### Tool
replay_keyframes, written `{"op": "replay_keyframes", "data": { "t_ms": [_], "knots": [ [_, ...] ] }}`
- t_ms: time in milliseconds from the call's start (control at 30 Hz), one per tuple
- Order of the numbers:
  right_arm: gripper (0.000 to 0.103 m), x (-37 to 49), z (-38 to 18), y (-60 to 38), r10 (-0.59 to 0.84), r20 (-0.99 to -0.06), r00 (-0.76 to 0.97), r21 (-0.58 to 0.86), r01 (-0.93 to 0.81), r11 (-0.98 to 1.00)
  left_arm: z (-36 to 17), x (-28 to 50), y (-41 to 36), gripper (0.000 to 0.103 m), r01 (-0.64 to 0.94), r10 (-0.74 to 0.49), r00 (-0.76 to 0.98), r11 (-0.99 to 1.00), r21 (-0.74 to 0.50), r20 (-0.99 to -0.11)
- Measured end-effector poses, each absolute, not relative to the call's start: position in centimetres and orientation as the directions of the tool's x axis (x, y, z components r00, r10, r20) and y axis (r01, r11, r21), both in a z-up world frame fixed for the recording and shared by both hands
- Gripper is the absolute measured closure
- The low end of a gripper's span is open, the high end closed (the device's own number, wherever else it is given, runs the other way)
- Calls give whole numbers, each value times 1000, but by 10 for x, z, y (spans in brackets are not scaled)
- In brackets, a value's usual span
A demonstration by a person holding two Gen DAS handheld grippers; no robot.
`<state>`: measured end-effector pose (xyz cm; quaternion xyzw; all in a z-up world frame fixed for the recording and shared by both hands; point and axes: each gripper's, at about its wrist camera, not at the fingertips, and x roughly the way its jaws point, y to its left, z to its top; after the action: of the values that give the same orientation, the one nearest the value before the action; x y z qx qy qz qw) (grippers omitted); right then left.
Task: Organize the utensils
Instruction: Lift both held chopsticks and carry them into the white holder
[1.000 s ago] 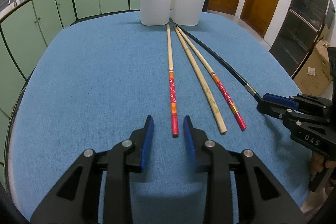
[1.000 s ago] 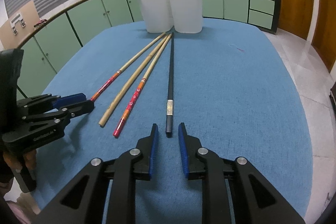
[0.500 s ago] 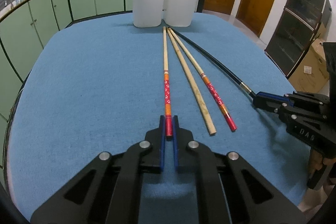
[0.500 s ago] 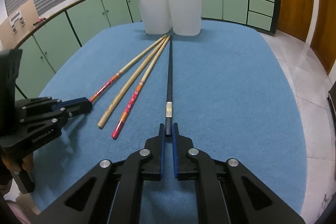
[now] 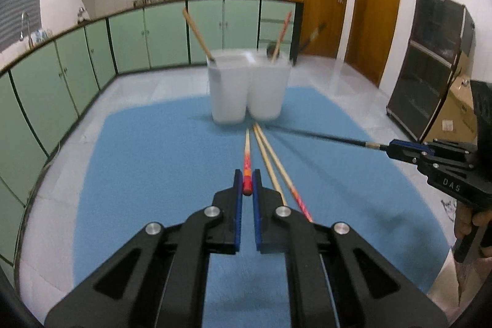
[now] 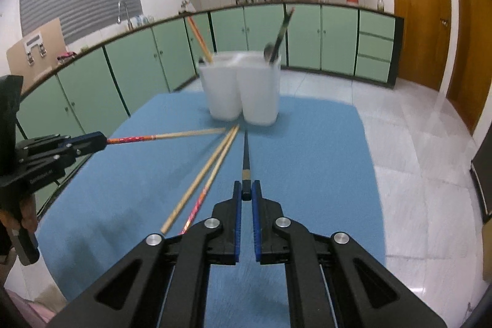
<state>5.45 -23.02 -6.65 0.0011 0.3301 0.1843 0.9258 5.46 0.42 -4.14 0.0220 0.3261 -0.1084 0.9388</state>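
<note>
Between both tools, each gripped chopstick (image 5: 247,165) (image 6: 245,162) points toward holder (image 5: 246,88).

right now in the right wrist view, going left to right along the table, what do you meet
left gripper holding the red-patterned chopstick → plain bamboo chopstick → second red-patterned chopstick → black chopstick held in the right gripper, above the blue table cover

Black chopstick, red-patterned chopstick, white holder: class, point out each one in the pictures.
black chopstick (image 6: 245,156), right wrist view, on its dark shaft.
red-patterned chopstick (image 5: 247,166), left wrist view, on its patterned end.
white holder (image 6: 224,94), right wrist view, on its left wall.
</note>
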Motion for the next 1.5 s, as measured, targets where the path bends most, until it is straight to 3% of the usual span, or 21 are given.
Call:
{"op": "replay_keyframes", "data": {
  "t_ms": [367,1033,1500],
  "knots": [
    [97,73,-1,-244,406,-520,751,147,-390,909,15,73,-6,98,238,-203,827,971,-2,-524],
    [97,111,54,-238,482,-493,724,111,-498,860,59,98,-9,98,270,-240,852,963,-2,-466],
    [97,148,145,-232,532,-322,783,80,-538,839,120,118,-3,98,256,-248,920,967,-13,-303]
  ]
}}
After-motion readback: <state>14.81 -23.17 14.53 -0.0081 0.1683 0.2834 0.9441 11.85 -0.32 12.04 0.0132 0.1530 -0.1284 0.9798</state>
